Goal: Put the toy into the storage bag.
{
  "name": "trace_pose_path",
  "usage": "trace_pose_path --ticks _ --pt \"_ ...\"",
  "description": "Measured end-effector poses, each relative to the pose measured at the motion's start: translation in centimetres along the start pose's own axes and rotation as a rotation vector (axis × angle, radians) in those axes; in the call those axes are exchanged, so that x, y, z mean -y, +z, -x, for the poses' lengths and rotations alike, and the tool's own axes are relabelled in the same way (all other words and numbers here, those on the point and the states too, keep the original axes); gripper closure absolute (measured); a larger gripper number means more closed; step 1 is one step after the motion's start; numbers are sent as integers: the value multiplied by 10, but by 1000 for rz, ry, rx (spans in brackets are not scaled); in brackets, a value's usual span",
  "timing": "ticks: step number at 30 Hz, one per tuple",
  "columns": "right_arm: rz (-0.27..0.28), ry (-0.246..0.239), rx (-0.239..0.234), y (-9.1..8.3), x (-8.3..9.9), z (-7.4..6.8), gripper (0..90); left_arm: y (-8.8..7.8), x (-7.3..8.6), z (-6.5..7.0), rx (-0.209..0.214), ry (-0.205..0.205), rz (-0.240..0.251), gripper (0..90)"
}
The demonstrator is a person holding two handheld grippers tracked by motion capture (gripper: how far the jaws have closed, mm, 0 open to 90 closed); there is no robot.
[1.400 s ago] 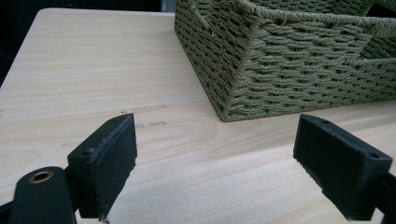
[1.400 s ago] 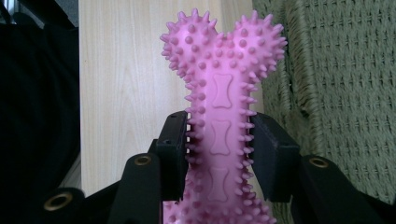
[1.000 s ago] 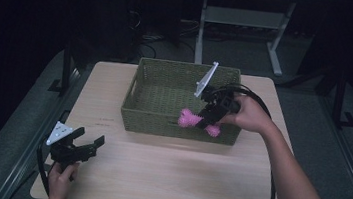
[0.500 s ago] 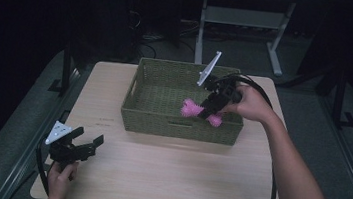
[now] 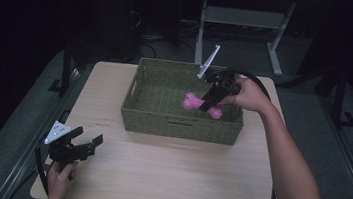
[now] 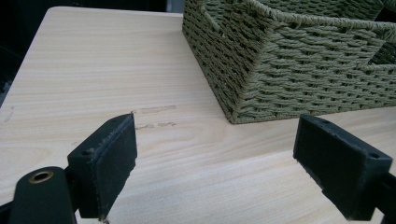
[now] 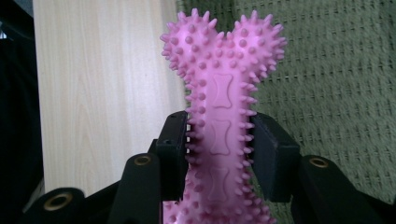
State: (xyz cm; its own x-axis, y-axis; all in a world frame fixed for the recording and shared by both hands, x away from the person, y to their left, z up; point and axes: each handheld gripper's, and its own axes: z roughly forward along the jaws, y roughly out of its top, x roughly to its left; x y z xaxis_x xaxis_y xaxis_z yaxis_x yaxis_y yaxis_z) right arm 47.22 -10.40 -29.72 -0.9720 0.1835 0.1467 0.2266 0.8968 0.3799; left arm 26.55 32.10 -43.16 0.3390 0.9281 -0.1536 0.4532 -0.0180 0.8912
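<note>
Right hand-held gripper (image 5: 210, 101) is clamped on the shaft of a pink spiked bone toy (image 5: 203, 105), both pads pressing its sides, and holds it over the inside of the green woven basket (image 5: 180, 126), toward the basket's right half; whether the toy touches the basket floor cannot be told. Left hand-held gripper (image 5: 83, 147) sits low over the tabletop (image 5: 171, 174) near its front-left corner, jaws spread wide with nothing between them, well apart from the basket and pointing toward its near corner.
</note>
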Motion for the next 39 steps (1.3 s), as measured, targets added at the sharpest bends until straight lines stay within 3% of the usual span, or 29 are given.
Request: trace_pose_path --ticks 14,26,39 --pt "-16 52 -16 13 7 26 579 0 0 -1 0 -1 1 130" --pt "-45 76 -14 25 11 33 578 -2 0 -1 -4 -5 3 130" --pt "-40 106 -30 38 20 38 576 -1 0 0 1 0 0 130"
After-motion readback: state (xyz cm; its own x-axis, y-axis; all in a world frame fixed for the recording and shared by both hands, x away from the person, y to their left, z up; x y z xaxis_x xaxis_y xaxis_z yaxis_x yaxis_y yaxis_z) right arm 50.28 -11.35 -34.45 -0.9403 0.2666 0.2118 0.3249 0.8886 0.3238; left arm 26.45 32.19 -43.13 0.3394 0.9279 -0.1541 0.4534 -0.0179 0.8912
